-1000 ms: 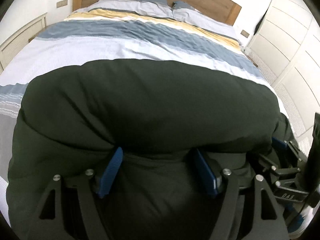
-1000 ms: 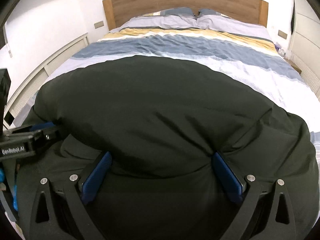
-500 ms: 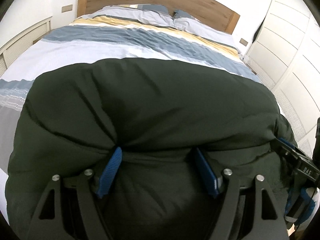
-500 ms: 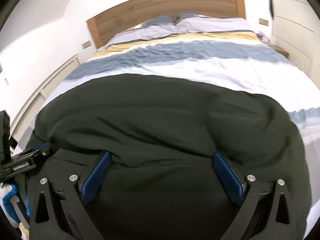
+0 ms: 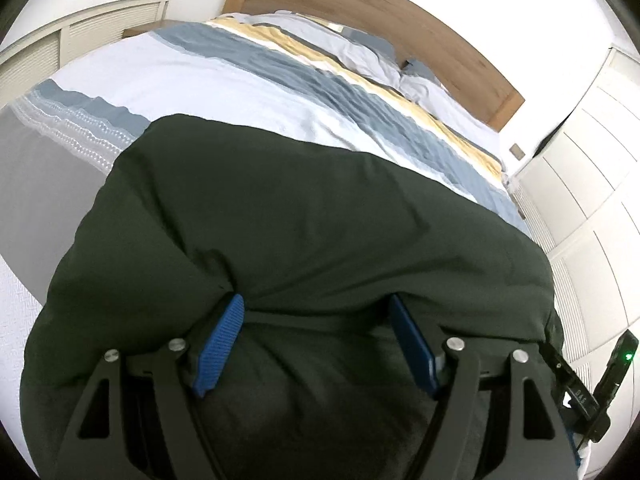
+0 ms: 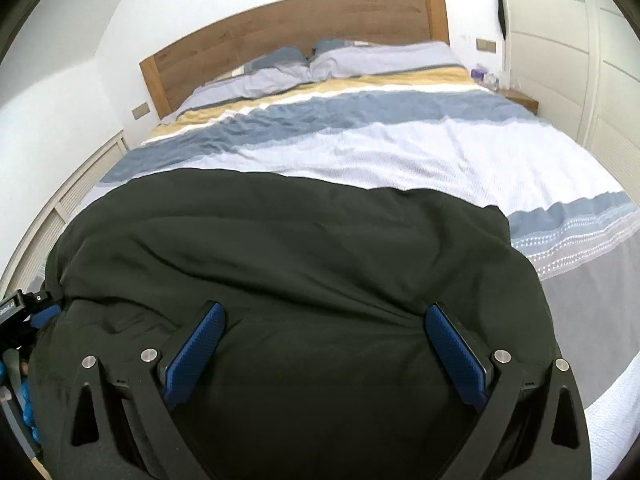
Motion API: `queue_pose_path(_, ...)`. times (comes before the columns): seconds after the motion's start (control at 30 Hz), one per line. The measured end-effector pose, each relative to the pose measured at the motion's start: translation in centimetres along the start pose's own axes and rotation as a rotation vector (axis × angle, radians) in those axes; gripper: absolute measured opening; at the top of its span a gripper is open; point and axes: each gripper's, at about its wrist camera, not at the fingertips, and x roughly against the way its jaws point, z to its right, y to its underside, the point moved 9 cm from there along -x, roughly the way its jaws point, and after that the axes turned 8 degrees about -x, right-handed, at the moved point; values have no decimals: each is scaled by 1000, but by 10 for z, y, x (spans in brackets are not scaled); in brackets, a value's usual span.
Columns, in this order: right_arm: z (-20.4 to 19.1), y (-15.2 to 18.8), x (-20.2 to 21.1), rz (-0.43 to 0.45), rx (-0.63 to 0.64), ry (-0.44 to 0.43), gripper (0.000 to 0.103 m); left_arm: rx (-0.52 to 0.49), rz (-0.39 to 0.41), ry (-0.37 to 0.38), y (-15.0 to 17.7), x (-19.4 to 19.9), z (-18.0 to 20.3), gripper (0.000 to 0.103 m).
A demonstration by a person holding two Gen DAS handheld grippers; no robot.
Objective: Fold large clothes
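I have a dark green coat (image 5: 320,216) bunched in a thick roll at the near end of the bed (image 6: 400,148). My left gripper (image 5: 316,320) and right gripper (image 6: 324,328) both have their blue pads spread wide with cloth bulging between them — cradling, not pinching. To fold it well, I judge I should keep both tools level and move them together so the roll lands even — any lag on one side could skew the edge. Fabric looks puffy and springy.

A home bedroom: striped made bed (image 6: 360,136), wooden headboard (image 6: 280,40), white wardrobe doors (image 5: 592,184).
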Motion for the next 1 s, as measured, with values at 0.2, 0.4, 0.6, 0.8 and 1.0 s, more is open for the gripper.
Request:
queue_pose_path(0.2, -3, -1, 9, 69, 1, -12, 99, -47, 27, -26, 4, -2, 5, 74)
queue_pose_path(0.4, 1, -1, 19, 115, -16, -31, 99, -43, 56, -15, 6, 2, 2, 74)
queue_pose_path(0.6, 17, 2, 27, 106, -62, -26, 100, 20, 59, -36, 6, 20, -13, 74)
queue_pose_path(0.8, 28, 8, 70, 140, -11, 7, 100, 48, 81, -62, 3, 55, -23, 74)
queue_pose_path(1.0, 31, 28, 122, 208, 43, 24, 102, -92, 220, -81, 12, 115, 1, 74)
